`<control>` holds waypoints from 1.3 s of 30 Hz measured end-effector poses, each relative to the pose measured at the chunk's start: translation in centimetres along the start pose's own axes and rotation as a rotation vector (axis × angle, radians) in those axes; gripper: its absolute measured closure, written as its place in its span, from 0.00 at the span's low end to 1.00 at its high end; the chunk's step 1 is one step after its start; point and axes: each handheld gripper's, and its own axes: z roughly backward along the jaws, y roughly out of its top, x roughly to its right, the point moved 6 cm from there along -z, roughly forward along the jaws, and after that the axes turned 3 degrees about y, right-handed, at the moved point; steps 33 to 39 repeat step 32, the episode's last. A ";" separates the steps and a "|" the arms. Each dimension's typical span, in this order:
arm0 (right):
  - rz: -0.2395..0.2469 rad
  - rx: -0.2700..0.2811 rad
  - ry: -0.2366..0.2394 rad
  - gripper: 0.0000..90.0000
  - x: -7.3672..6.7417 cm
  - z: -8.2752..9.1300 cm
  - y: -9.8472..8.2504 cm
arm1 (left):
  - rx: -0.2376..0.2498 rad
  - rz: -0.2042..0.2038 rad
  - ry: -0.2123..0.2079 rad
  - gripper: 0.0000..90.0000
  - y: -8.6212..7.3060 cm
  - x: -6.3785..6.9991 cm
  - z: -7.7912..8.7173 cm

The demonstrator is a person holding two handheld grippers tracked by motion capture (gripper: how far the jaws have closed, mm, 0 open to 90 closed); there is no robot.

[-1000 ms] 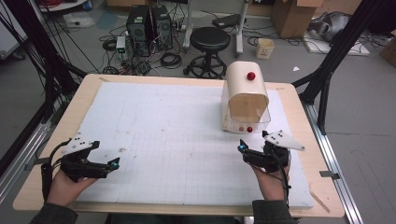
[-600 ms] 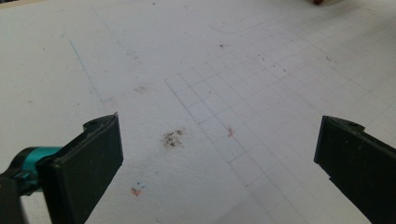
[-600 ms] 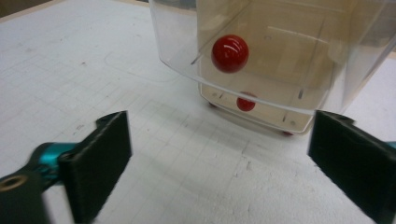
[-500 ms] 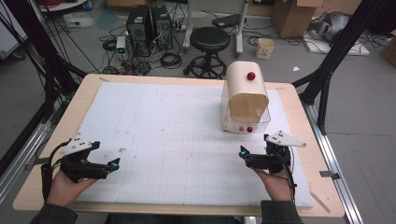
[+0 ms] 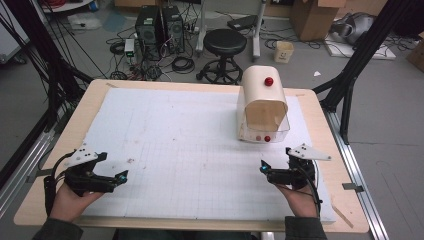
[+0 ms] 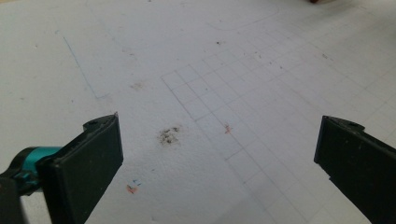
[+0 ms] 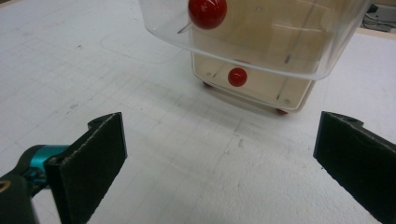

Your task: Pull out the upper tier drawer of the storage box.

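Two grippers rest low over a white gridded sheet that covers most of the wooden tabletop. At the near left, the left gripper is held in a hand with its jaws spread wide and nothing between them; in the left gripper view its black pads frame bare sheet with a small dark smudge and faint coloured marks. At the near right, the right gripper sits in the other hand, its jaws likewise wide apart and empty, a grey three-cornered plate on top. Just beyond it, on the far right part of the sheet, stands a cream bread-bin-like box with a clear curved front cover and a red knob on its top; another red knob shows low on the near face. In the right gripper view the box lies straight ahead and apart from the jaws, with the clear cover's red knob above a smaller red knob. Past the tabletop, a black stool and computer towers stand on the floor.
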 end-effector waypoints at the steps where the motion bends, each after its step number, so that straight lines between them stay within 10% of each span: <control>1: -0.007 0.001 -0.001 0.02 0.1 0.1 -0.2 | 0.000 0.001 0.001 0.02 0.0 0.0 0.0; 39: -0.025 -0.001 -0.011 0.02 1.6 2.0 -2.5 | -0.006 -0.005 -0.008 0.02 -0.3 0.1 -0.2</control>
